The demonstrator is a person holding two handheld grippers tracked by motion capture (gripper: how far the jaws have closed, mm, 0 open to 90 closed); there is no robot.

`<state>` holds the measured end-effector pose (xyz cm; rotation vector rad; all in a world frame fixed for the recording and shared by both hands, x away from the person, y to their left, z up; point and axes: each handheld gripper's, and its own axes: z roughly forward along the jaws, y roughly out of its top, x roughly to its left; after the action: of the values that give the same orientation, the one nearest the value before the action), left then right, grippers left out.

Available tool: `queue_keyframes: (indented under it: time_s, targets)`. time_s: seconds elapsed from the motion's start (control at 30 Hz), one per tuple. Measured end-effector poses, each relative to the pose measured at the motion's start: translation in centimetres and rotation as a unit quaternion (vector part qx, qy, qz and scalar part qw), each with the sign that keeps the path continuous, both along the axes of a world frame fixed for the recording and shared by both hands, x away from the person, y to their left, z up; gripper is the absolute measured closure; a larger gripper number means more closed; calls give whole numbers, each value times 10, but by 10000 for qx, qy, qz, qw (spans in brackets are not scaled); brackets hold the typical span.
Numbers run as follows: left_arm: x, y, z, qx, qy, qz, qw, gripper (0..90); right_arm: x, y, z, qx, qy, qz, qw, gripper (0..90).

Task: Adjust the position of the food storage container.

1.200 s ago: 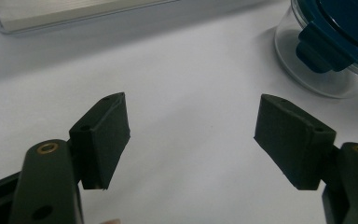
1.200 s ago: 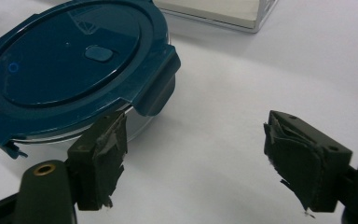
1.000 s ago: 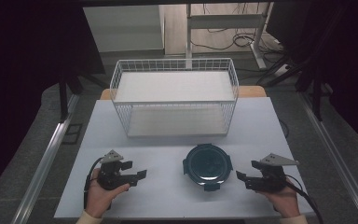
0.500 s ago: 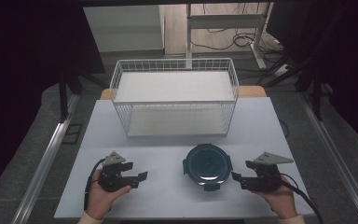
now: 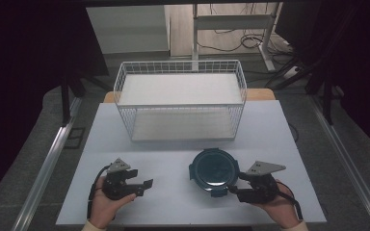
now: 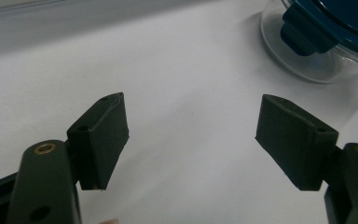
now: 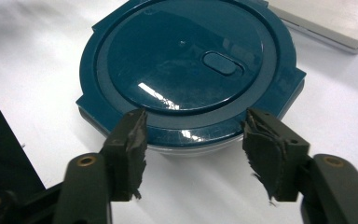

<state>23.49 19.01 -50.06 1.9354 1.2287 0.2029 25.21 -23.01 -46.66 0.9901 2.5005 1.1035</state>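
1. Near the front edge of the white tabletop (image 5: 270, 130), right of centre, stands a round clear container with a dark teal lid (image 5: 214, 171), its latch tabs down.
2. Just beside it, the right gripper (image 5: 235, 184) points at the container's rim, jaws released and spread, holding nothing.
3. Well to the left, the left gripper (image 5: 147, 186) rests low over bare tabletop, jaws likewise parted and empty.
4. Behind the container, a white wire basket (image 5: 180, 103) stands at the tabletop's far side.
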Motion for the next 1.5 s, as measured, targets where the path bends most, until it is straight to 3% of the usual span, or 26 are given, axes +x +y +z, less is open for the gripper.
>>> queue_keyframes:
  time_s: [0.4, 0.63, 0.83, 0.9, 1.0, 1.37, 1.5]
  targets:
    - [0, 0, -3, 58, 48, 4, 10000, 243, 3, -14, 0, -48, 231, 77, 9997, 679]
    - [0, 0, -4, 73, 49, 6, 10000, 243, 8, -21, -7, -311, 515, 35, 9982, 889]
    - [0, -1, -4, 91, 34, 9, 10000, 243, 14, -13, -17, -467, 508, 6, 9976, 896]
    - [-1, -1, -3, 85, -6, 18, 10000, 245, 16, -10, -18, -472, 426, 15, 9980, 896]
    - [-1, -2, -3, 64, -21, 21, 10000, 245, 17, -6, -21, -745, 201, 28, 9970, 897]
    - [1, 5, -3, 24, 35, 94, 9999, 242, 20, -1, -24, -758, -3, 86, 9971, 898]
    - [2, 5, -4, -11, 77, 86, 9999, 238, 21, 5, -25, -722, -36, 253, 9971, 898]
